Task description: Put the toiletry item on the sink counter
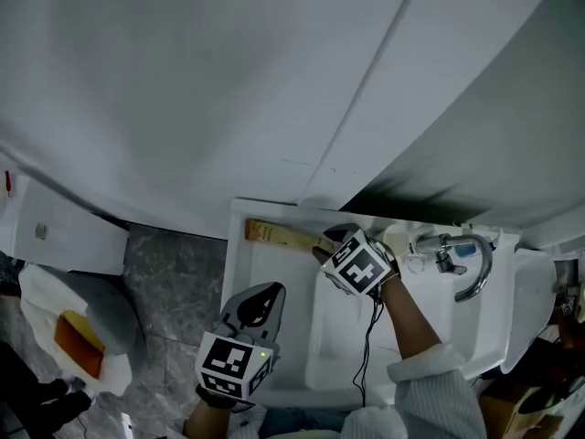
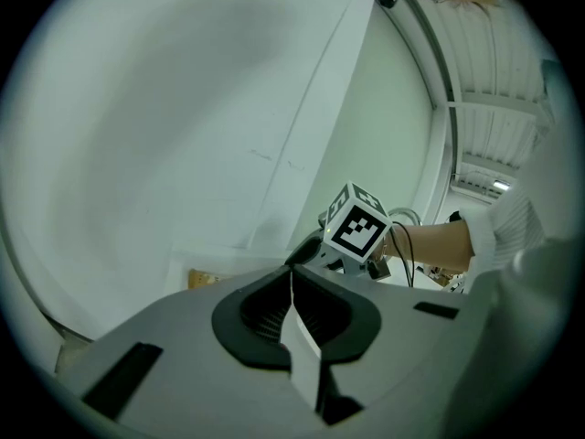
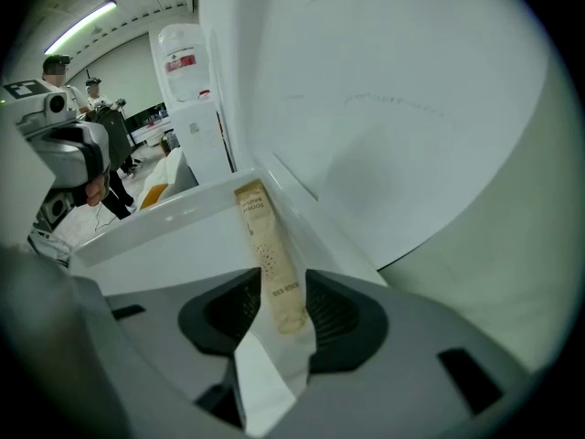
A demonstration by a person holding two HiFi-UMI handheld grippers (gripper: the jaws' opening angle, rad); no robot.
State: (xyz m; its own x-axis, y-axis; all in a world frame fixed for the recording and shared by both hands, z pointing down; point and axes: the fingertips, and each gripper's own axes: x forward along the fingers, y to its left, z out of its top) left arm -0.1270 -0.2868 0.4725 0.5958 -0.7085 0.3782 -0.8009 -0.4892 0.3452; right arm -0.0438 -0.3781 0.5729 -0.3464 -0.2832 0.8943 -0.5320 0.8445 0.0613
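1. The task looks all but done: the packet lies flat on the bench's far edge, along the wall and left of the tap.
2. The right gripper's jaws stand spread either side of the packet's right end, pads not pressing. Only pulling clear seems left.
3. The left gripper hangs nearer, its jaws pressed together on nothing.
4. The packet is a long, flat, matt brown paper sleeve with print. The bench is smooth glossy white and the tap is curved chrome.

A long, narrow tan paper toothbrush packet lies flat on the white desk left of the basin, lengthwise along the raised back rim. Its printed face is up, with dark lettering running end to end.
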